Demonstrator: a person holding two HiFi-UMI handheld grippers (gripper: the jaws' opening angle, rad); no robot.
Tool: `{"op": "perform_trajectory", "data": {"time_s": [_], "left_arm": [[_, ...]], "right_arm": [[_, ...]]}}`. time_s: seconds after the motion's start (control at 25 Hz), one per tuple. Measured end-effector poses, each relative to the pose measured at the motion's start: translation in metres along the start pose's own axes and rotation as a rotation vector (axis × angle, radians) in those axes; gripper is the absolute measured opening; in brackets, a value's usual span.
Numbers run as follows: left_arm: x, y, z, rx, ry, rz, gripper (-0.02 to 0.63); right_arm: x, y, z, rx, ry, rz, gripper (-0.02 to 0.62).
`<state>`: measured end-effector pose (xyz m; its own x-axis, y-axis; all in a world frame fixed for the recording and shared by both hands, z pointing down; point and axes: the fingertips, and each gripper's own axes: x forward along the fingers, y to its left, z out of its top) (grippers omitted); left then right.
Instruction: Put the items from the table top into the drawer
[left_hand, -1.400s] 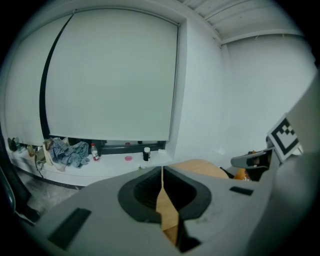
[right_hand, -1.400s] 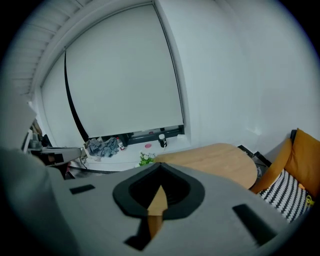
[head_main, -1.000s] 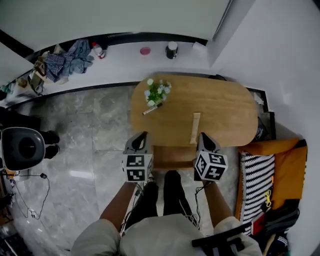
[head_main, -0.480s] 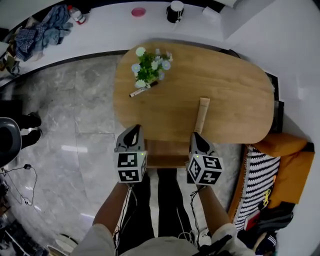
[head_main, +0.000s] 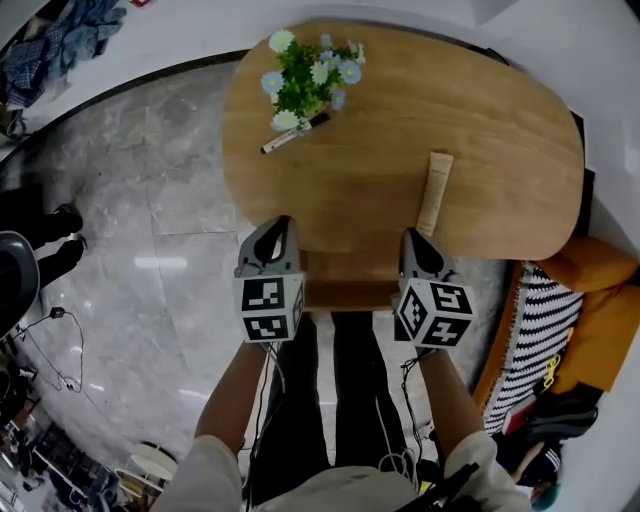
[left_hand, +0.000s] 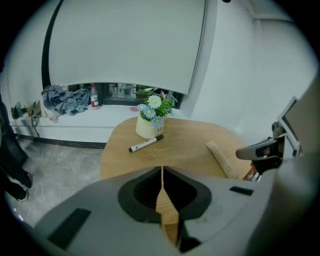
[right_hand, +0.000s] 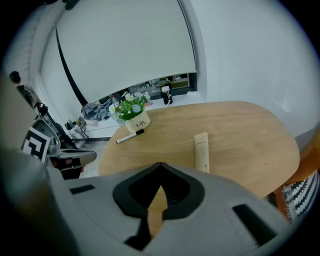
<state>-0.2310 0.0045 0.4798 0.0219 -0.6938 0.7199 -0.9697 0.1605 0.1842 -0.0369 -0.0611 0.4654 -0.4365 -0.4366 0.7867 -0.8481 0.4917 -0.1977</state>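
Note:
An oval wooden table (head_main: 500, 120) carries a black-and-white marker (head_main: 295, 133), a beige tube (head_main: 434, 193) and a white pot of blue and white flowers (head_main: 305, 80). Beneath the near edge shows a wooden drawer front (head_main: 345, 293). My left gripper (head_main: 281, 225) is shut and empty at that edge, left of the drawer. On the drawer's other side my right gripper (head_main: 415, 238) is shut and empty too, just short of the tube. The left gripper view shows the marker (left_hand: 145, 144) and the tube (left_hand: 222, 159) beyond the closed jaws. The right gripper view has the tube (right_hand: 201, 151) straight ahead.
Grey marble floor (head_main: 150, 250) lies left of the table. A striped cushion (head_main: 535, 330) and orange fabric (head_main: 600, 300) crowd the right side. The person's legs (head_main: 330, 390) stand before the drawer. Clothes (left_hand: 62, 97) lie on the white ledge behind the table.
Both grippers have sunk toward the table's near edge, still shut. The head view has come closer, so the table fills more of it.

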Motion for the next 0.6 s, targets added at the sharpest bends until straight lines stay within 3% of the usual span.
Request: {"op": "perform_trajectory", "data": {"time_s": [0.32,0.4,0.6], "left_arm": [[0.023,0.0,0.006,0.06,0.028,-0.075,0.023],[0.031,-0.002,0.008,0.089,0.049,-0.118,0.12],[0.05,0.006,0.013,0.231,0.084,-0.157,0.14]], "right_arm": [[0.006,-0.005,-0.003,0.011,0.008,-0.009,-0.008],[0.007,-0.007,-0.004,0.013,0.013,-0.011,-0.008],[0.013,-0.01,-0.008,0.013,0.026,-0.013,-0.008]]}}
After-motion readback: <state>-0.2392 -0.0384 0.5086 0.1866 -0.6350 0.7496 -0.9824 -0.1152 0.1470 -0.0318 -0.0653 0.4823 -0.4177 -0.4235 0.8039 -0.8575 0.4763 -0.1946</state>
